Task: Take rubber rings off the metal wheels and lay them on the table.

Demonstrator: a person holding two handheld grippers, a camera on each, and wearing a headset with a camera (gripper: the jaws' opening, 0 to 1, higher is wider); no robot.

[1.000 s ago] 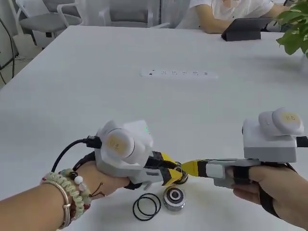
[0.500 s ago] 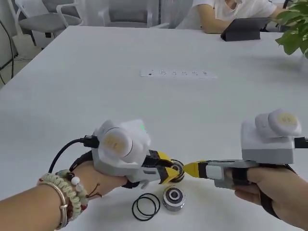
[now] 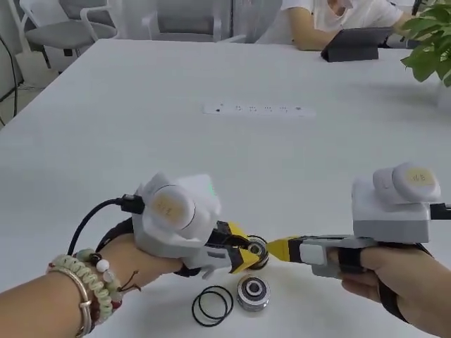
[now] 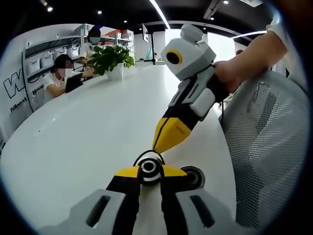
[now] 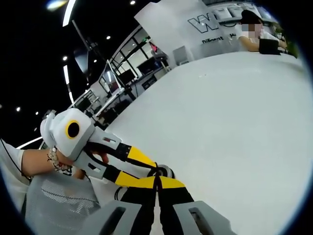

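Pinching a metal wheel [image 3: 256,248] between its yellow tips, the left gripper [image 3: 245,256] sits at the near edge of the white worktop [image 3: 211,155], pointing right. The right gripper [image 3: 272,246] comes in from the right with its jaws pressed together, its tips meeting the held wheel head-on.

In the left gripper view, a black rubber ring [image 4: 142,156] stands up in a loop from the far side of the wheel, and the right gripper's pointed tips touch that loop. Whether they actually nip the rubber I cannot tell.

Just nearer than the two grippers, a second wheel [image 3: 252,292] lies flat on the worktop with its bearing facing up. Immediately to its left lie two loose rings [image 3: 213,304], overlapping each other and flat on the surface.

The hand on the left gripper wears beaded bracelets [image 3: 88,282] at the wrist. Far across the worktop lies a white power strip [image 3: 257,109]. Beyond it, a person sits at a dark tablet [image 3: 356,44], with a leafy plant [image 3: 430,42] at the far right.
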